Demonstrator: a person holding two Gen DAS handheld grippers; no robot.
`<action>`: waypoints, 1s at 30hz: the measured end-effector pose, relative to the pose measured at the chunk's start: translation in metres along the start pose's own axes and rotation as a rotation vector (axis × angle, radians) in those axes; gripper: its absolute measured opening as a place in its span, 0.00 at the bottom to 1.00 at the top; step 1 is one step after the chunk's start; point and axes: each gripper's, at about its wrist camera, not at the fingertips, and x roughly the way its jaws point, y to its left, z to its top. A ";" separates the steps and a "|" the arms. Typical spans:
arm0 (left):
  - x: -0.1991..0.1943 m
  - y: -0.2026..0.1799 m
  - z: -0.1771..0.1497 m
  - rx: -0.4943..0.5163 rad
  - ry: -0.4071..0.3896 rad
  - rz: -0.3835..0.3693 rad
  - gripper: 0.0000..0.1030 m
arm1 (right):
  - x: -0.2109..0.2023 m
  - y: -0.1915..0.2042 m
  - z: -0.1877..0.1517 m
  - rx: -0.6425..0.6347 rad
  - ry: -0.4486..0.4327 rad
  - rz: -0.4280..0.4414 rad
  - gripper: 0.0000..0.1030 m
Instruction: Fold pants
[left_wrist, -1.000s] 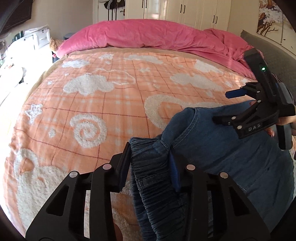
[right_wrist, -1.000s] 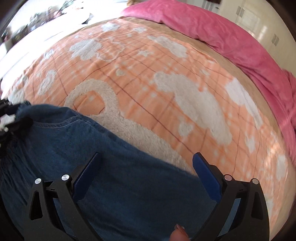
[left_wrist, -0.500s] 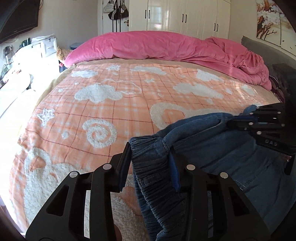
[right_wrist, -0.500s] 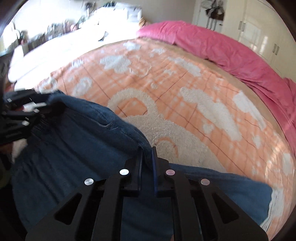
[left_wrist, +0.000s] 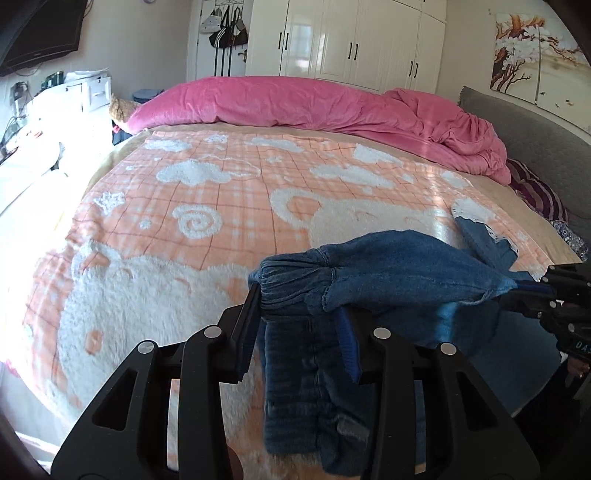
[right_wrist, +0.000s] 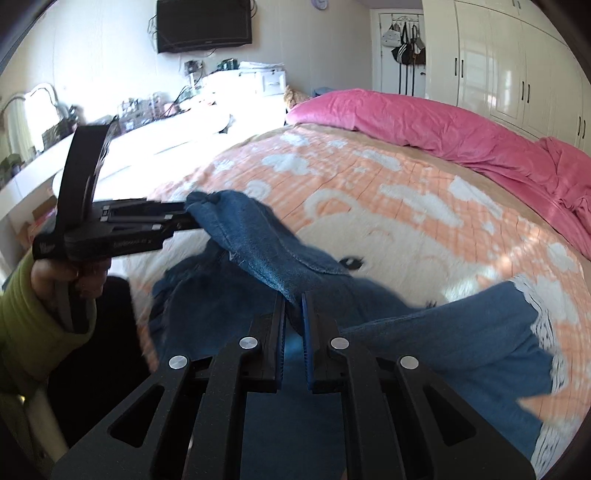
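The blue denim pants (left_wrist: 402, 273) hang stretched above the peach-and-white fleece blanket (left_wrist: 221, 206), lace-trimmed hem trailing on it. Left gripper (left_wrist: 295, 325) pinches the gathered waistband; right gripper (right_wrist: 293, 314), nearly pressed together, pinches another denim edge.

Soft blue denim pants (left_wrist: 388, 273) with a gathered waistband, on a fluffy peach-and-white blanket (left_wrist: 207, 206). Matt black plastic grippers. Far off, a velvety pink duvet (left_wrist: 295, 103) and glossy white wardrobe doors (left_wrist: 351, 44).

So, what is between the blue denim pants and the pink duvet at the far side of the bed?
Only bare orange-and-white fleece blanket lies between the blue denim pants and the pink duvet; both wrist views show this.
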 end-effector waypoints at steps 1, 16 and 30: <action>-0.004 0.001 -0.006 0.000 0.010 -0.001 0.31 | -0.001 0.006 -0.008 0.003 0.010 0.008 0.07; -0.025 0.006 -0.053 0.008 0.131 0.085 0.32 | 0.004 0.056 -0.058 0.011 0.122 0.049 0.07; -0.052 -0.038 -0.027 0.065 0.058 0.016 0.37 | 0.010 0.054 -0.078 0.021 0.173 0.051 0.08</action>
